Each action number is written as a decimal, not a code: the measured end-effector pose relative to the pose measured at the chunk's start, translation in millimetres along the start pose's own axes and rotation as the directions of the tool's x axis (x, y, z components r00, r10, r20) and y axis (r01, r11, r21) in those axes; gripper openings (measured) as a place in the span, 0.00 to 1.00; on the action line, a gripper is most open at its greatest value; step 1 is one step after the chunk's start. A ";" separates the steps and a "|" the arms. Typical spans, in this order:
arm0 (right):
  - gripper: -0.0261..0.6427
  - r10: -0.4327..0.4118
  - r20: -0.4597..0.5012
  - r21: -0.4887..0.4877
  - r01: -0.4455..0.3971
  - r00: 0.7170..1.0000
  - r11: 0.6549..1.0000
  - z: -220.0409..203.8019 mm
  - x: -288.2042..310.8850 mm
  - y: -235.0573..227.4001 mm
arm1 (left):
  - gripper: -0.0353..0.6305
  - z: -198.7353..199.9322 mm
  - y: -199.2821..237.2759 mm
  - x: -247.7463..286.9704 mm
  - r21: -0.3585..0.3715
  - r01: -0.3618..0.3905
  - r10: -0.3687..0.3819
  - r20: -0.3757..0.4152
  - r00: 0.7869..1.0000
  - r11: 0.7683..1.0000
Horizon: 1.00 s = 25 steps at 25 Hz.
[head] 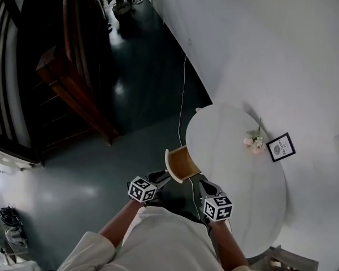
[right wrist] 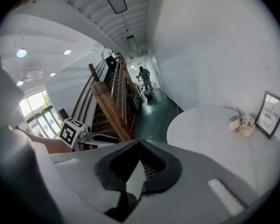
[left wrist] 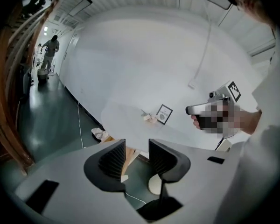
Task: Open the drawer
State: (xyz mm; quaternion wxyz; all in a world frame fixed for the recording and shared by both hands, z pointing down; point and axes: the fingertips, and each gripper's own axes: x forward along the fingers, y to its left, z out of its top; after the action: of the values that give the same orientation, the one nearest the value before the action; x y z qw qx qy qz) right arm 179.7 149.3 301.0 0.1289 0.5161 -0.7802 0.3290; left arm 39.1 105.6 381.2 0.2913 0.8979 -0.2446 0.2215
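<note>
No drawer shows in any view. Both grippers are held up in front of the person's chest, beside a round white table [head: 237,168]. My left gripper [head: 160,178] has its dark ribbed jaws [left wrist: 136,149] standing apart with nothing between them. Through the gap I see the floor and part of a wooden chair [left wrist: 129,154]. My right gripper [head: 207,186] has its jaw tips touching [right wrist: 139,143], shut on nothing. It points over the table's near edge toward the staircase.
On the table stand a small bunch of pink flowers [head: 254,141] and a framed picture [head: 281,147] by the white wall. A wooden-seated chair [head: 182,162] sits at the table's edge. A cable [head: 182,100] runs along the dark floor. A wooden staircase [head: 73,83] rises at left. A person [right wrist: 143,78] stands far down the corridor.
</note>
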 end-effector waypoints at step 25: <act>0.06 -0.184 0.250 -0.079 0.210 0.951 0.975 78.4 -85.4 66.6 | 0.12 139.0 -52.1 -125.4 0.222 0.070 -0.106 0.154 0.982 0.973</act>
State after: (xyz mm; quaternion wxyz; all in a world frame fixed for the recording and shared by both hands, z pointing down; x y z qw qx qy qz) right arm 168.4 176.9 170.8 0.0922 0.6201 -0.7507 0.2084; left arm 6.1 93.8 190.1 0.1808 0.9494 -0.2021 0.1584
